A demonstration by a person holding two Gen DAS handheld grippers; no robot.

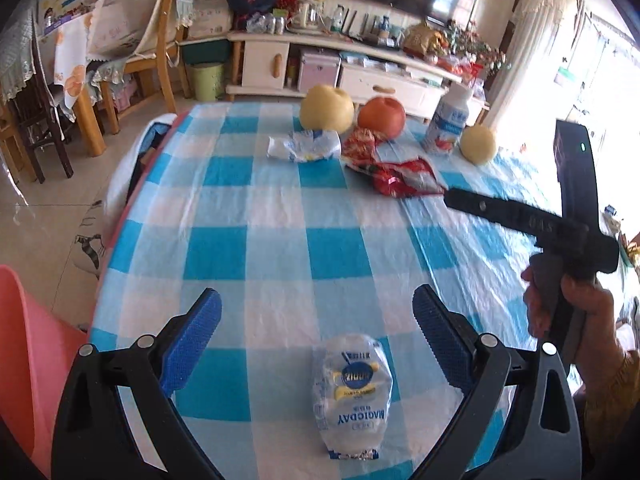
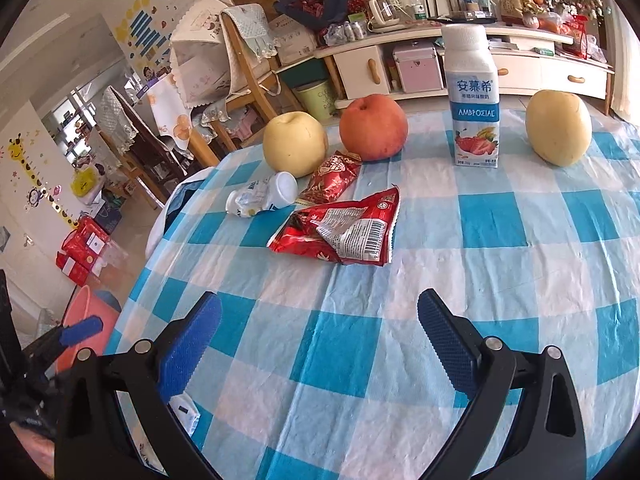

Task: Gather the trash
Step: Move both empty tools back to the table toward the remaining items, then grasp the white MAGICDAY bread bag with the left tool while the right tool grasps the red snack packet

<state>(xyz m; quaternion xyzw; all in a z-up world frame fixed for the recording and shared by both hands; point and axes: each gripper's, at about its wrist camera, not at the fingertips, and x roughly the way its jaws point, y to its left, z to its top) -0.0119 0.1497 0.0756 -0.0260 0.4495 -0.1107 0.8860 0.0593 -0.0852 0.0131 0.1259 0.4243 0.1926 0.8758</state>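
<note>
On the checked tablecloth [image 1: 280, 208], your left gripper [image 1: 316, 320] stands released over a clear bottle [image 1: 352, 392] lying between its fingers, your right gripper [image 2: 320, 320] gapes empty short of the red wrapper [image 2: 340, 232], whose far edge overlaps a second wrapper [image 2: 332, 178].

Back row: pear [image 2: 295, 144], apple [image 2: 373, 127], carton [image 2: 473, 98], second pear [image 2: 558, 128]
Before them: crushed bottle [image 2: 264, 196], wrapper [image 2: 340, 228]
Near edge: pouch [image 1: 352, 392]
</note>
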